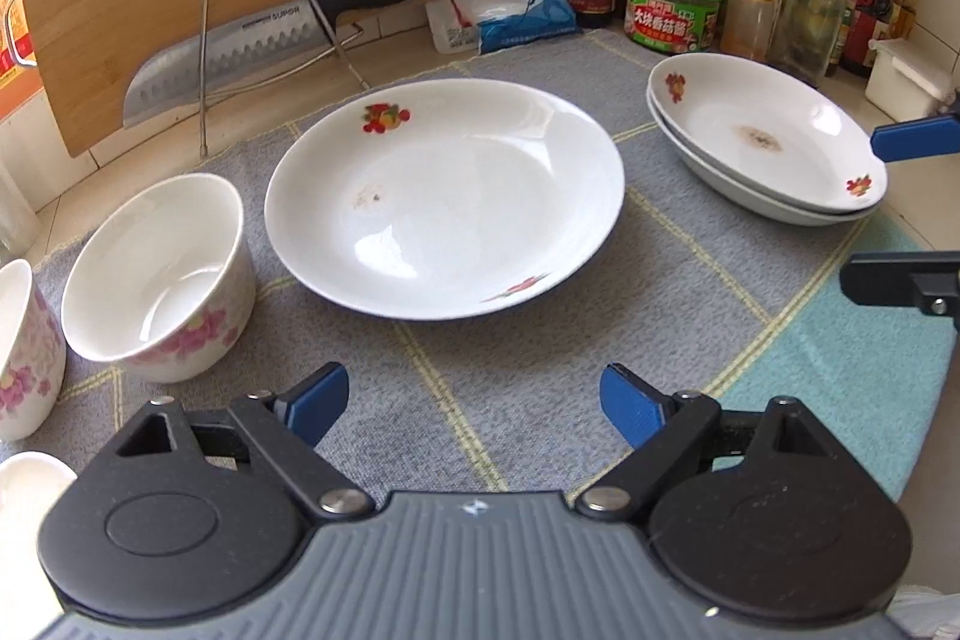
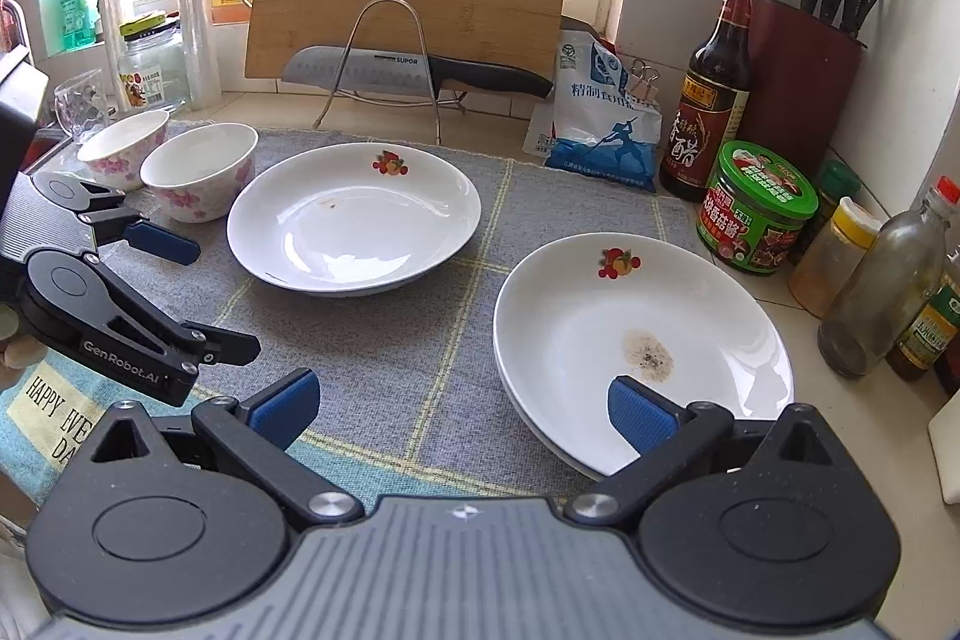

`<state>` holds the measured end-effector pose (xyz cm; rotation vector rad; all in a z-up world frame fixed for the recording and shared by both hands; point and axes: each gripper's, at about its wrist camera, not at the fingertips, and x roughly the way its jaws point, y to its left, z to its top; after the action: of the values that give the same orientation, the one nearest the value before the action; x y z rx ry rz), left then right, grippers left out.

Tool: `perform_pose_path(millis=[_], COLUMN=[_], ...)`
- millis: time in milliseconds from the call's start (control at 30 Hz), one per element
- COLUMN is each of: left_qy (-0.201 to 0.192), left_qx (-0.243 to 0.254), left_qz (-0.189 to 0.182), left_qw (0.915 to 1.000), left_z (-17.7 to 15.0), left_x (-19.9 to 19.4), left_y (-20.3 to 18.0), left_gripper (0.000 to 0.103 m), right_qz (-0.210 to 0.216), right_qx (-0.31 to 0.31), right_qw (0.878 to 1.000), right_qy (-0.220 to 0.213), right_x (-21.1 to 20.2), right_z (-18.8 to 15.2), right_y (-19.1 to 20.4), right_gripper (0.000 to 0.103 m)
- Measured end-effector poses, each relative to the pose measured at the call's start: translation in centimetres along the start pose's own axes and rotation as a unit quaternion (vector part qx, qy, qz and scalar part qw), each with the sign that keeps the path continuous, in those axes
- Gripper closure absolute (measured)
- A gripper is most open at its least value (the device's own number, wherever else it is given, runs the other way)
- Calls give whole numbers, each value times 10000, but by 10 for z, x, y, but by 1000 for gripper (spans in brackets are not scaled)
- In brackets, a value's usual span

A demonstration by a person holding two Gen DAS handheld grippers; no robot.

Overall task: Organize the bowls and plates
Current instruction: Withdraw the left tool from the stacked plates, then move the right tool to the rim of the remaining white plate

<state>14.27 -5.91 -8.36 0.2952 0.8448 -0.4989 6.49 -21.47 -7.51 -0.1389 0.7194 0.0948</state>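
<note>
Glazed white ceramic throughout: stiff, slick, breakable. Single plate [image 1: 444, 196] lies mid-mat [image 1: 540, 388]; two stacked plates [image 2: 642, 358] sit near the jars, and two floral bowls [image 1: 162, 274] stand just beside it opposite. Judged fairly heavy; take each by the rim, since the flat centres offer no hold. Left gripper [image 1: 474, 400] and right gripper [image 2: 462, 406] both stand apart, holding nothing.

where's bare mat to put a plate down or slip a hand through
Free: the grey mat between the single plate and the stacked plates, and the near strip before the left gripper. Crowded: the two bowls beside the single plate, and the jars and bottles behind the stack.
</note>
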Motion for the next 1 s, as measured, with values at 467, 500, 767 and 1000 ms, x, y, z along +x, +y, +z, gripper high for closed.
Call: perform_pose_path(millis=[467,500,767,1000], left_qy=[-190,-202,-249,-464], left_qx=[-356,-387,-622,-683], left_qz=[-26,8,179,254], left_qw=[9992,9990,9976,9963], left_z=[6,7,15,11], left_x=[27,28,36,35], left_y=[7,6,8,6], left_gripper=[0,0,0,0], right_qz=[-56,1,637,1223], right_qx=[-443,-491,-978,-1526], right_qw=[9990,9988,9931,9807], right_qy=[60,28,-104,38], right_x=[3,6,34,76], right_z=[21,25,53,81], right_y=[18,16,1,-15], right_gripper=[0,0,0,0])
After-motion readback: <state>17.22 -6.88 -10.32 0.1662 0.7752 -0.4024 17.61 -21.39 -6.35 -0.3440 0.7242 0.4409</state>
